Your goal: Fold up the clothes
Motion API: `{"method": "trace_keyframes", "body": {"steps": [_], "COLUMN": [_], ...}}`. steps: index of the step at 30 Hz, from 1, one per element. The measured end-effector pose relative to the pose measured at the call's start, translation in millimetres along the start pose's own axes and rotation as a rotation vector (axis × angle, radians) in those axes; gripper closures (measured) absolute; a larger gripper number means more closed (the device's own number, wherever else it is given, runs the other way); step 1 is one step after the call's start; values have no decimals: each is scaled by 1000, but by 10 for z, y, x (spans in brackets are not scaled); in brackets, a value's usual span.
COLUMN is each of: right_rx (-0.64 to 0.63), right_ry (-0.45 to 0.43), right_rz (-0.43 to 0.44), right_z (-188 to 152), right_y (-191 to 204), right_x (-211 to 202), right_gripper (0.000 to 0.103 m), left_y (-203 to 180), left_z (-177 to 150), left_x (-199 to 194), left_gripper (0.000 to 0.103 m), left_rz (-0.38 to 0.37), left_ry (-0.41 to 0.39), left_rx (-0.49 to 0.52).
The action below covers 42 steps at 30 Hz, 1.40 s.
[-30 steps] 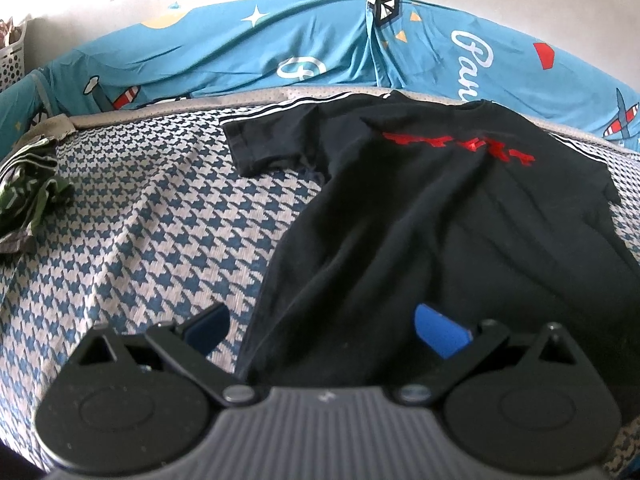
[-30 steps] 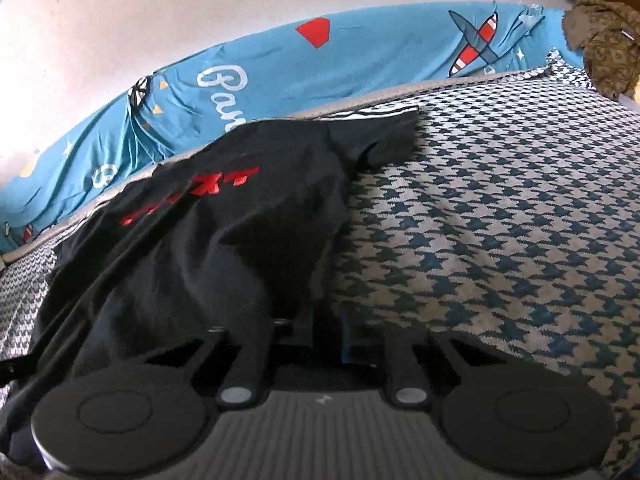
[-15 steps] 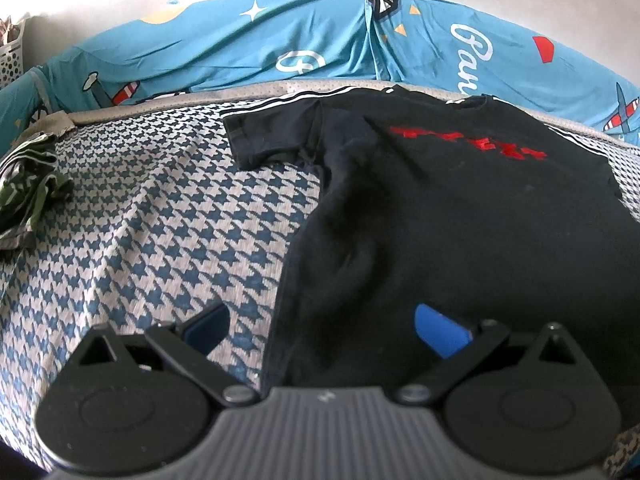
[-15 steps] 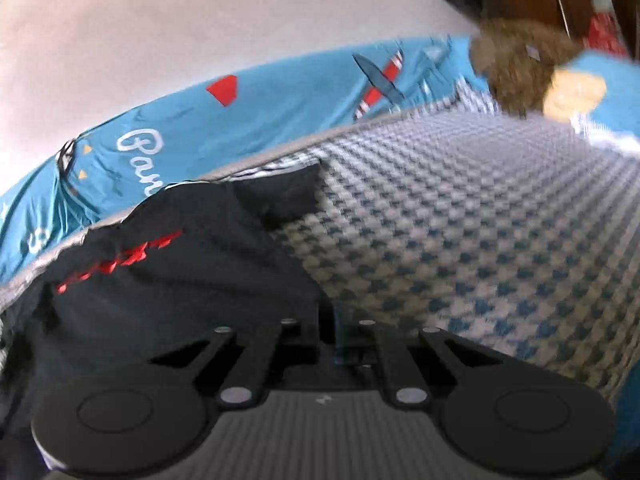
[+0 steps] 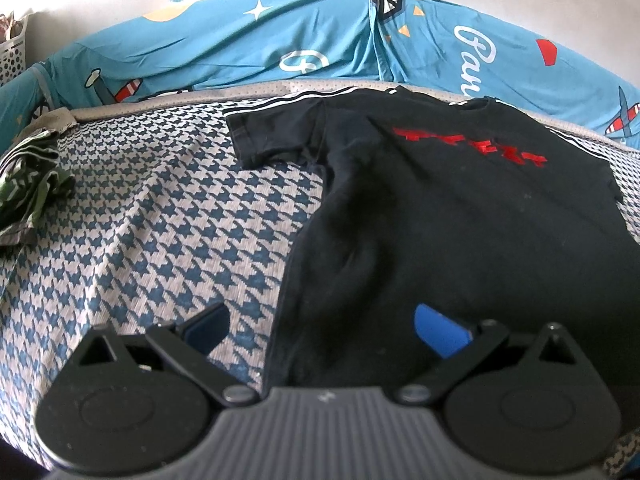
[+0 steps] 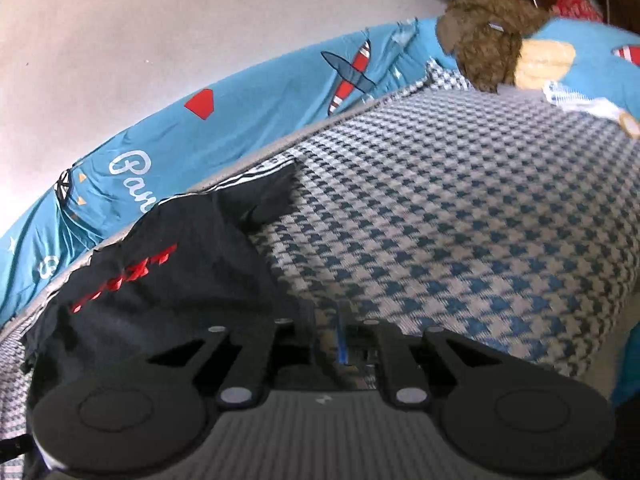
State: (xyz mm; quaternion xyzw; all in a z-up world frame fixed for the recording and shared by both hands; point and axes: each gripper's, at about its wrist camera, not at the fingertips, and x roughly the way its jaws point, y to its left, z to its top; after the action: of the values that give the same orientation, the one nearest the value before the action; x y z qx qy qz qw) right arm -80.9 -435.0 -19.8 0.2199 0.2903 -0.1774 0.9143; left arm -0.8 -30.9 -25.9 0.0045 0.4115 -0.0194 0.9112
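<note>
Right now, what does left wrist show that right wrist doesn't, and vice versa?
Left wrist only: the open left gripper straddling the black T-shirt's side edge, a green patterned garment at the mat's far left, and a white basket.

Right wrist only: the right gripper with fingers together, and a brown stuffed toy on the blue sheet.

Both: shirt with red print, houndstooth mat, blue sheet, white wall.

Left of the shirt (image 5: 460, 216) the bed (image 5: 160, 232) lies bare as far as the crumpled green cloth (image 5: 28, 184) at its left edge. Right of the shirt it is bare up to the brown cloth (image 6: 484, 48) in the far corner. The blue sheet (image 5: 240, 52) walls the far side.
</note>
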Motion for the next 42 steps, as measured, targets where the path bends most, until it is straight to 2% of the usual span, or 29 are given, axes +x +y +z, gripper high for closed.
{"method": "trace_keyframes", "body": {"steps": [4, 9, 12, 20, 25, 28, 29, 30, 32, 33, 34, 35, 38, 42], "right_rx": [43, 96, 106, 40, -1, -10, -15, -20, -37, -38, -38, -40, -69, -95], "right_ry": [23, 55, 74, 136, 175, 181, 184, 187, 182, 175, 169, 161, 98, 105], "right_rz": [-7, -30, -31, -70, -81, -77, -72, -68, -64, -53, -42, -33, -85, -145], "right_z": [-23, -80, -133, -318, -367, -397, -406, -415, -427, -424, -422, -419, -377, -388], "right_y": [-98, -198, -215, -72, 9, 19, 30, 41, 68, 72, 76, 81, 129, 150], "right_x": [-85, -188, -246, -318, -253, -211, -202, -193, -192, -208, -224, -243, -391, -449], "right_gripper": [79, 75, 68, 56, 44, 45, 45, 52, 73, 90, 95, 95, 96, 97], "left_y": [-5, 1, 17, 36, 37, 36, 37, 36, 35, 36, 38, 41, 67, 116], "left_z": [6, 8, 16, 29, 29, 30, 31, 31, 30, 30, 31, 32, 36, 42], "left_x": [-10, -22, -27, -46, -48, -46, -43, -42, -43, -43, -42, -42, -47, -47], "left_gripper": [0, 0, 0, 0, 0, 0, 0, 0, 0, 0, 0, 0, 0, 0], "left_rz": [-4, -6, -11, -16, -16, -15, -15, -14, -15, -15, -15, -14, -10, 7], "left_ry": [-4, -8, -10, -17, -19, -19, -19, -18, -17, -17, -17, -17, -19, -18], "left_rx": [-3, -9, -17, -25, -24, -23, -24, -24, -22, -21, -21, -21, -29, -44]}}
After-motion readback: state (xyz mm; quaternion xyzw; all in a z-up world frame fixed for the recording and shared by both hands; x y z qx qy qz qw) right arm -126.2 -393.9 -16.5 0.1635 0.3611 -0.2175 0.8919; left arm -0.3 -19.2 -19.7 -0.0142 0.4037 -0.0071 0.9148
